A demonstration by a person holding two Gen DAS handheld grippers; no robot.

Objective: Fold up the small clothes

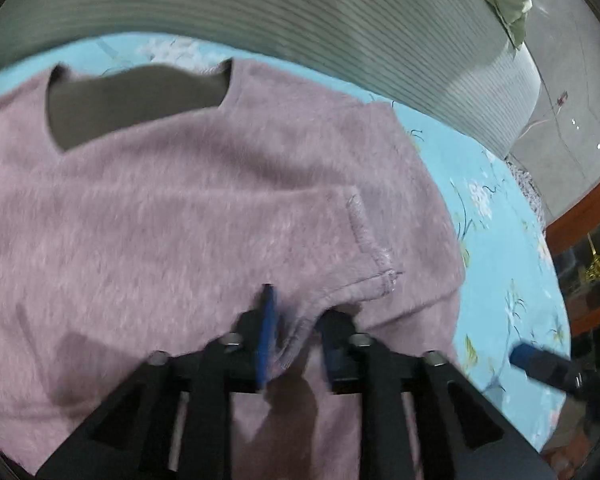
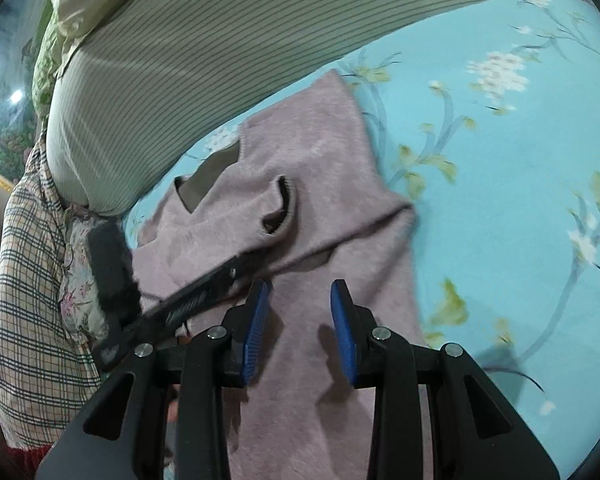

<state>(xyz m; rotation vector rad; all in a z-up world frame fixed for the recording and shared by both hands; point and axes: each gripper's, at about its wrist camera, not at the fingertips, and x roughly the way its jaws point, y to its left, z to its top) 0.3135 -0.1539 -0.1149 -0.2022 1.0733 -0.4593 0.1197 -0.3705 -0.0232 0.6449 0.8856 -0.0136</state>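
Observation:
A fuzzy mauve sweater [image 1: 172, 208] lies on the blue floral bed sheet [image 1: 500, 216], neckline away from me. Its sleeve cuff [image 1: 364, 252] is folded in over the body. My left gripper [image 1: 296, 320] is shut on a fold of the sweater sleeve, with fabric bunched between the blue pads. In the right wrist view the sweater [image 2: 324, 184] lies in front, and my right gripper [image 2: 300, 320] is open and empty just above its lower part. The left gripper [image 2: 260, 252] shows there too, reaching in from the left to the sleeve.
A striped grey-green cushion [image 1: 340, 20] runs along the far side of the sheet. A plaid cloth [image 2: 28, 280] and a floral cloth [image 2: 80, 292] lie at the left. Wooden furniture [image 1: 580, 240] stands beyond the bed at the right.

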